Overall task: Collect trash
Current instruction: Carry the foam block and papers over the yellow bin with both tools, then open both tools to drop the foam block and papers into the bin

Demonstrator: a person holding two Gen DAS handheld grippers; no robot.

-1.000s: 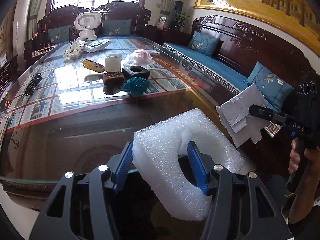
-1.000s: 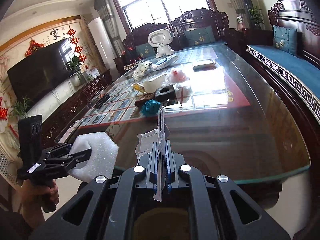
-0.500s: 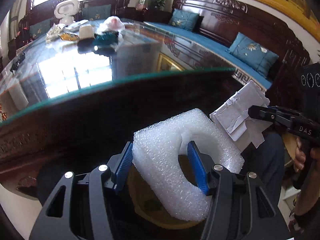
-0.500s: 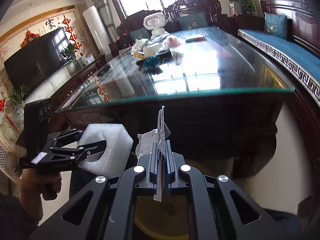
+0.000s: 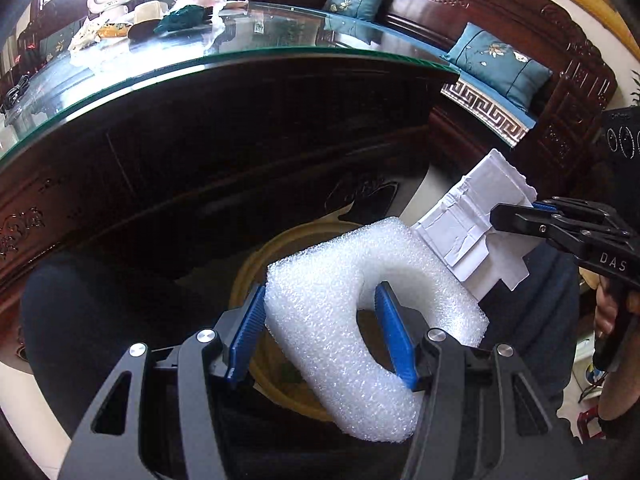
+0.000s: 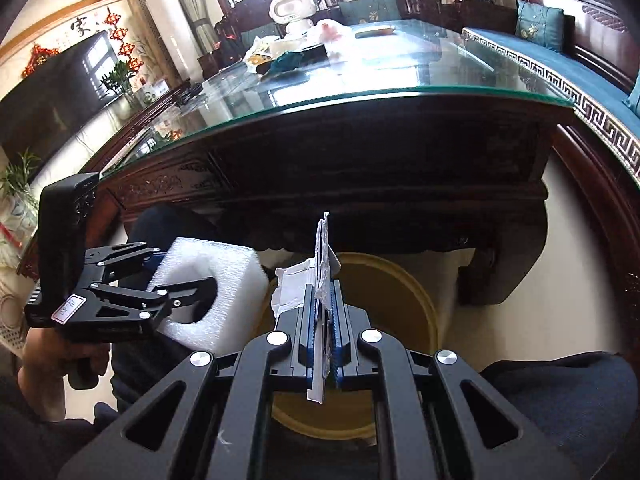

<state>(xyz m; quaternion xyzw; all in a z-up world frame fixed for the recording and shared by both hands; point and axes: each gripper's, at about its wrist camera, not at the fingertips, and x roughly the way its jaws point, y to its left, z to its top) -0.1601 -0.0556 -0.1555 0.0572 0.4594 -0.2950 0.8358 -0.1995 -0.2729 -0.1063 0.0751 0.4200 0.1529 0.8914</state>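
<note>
My left gripper (image 5: pixel 320 300) is shut on a white foam block (image 5: pixel 340 320) with a cut-out hole, held over a round yellow bin (image 5: pixel 256 264) on the floor. The block also shows in the right wrist view (image 6: pixel 224 276). My right gripper (image 6: pixel 323 292) is shut on a torn white cardboard piece (image 6: pixel 322 248), held edge-on over the same bin (image 6: pixel 392 300). In the left wrist view the cardboard (image 5: pixel 472 224) hangs just right of the foam.
A dark carved table with a glass top (image 6: pixel 360 84) stands just behind the bin. More trash (image 5: pixel 180 20) and a white robot toy (image 6: pixel 290 10) sit at its far end. A wooden sofa with blue cushions (image 5: pixel 496 64) runs along the right.
Both grippers have dropped from table-top height to below the table's edge, carrying the foam and the cardboard. The yellow bin has come into view beneath them.
</note>
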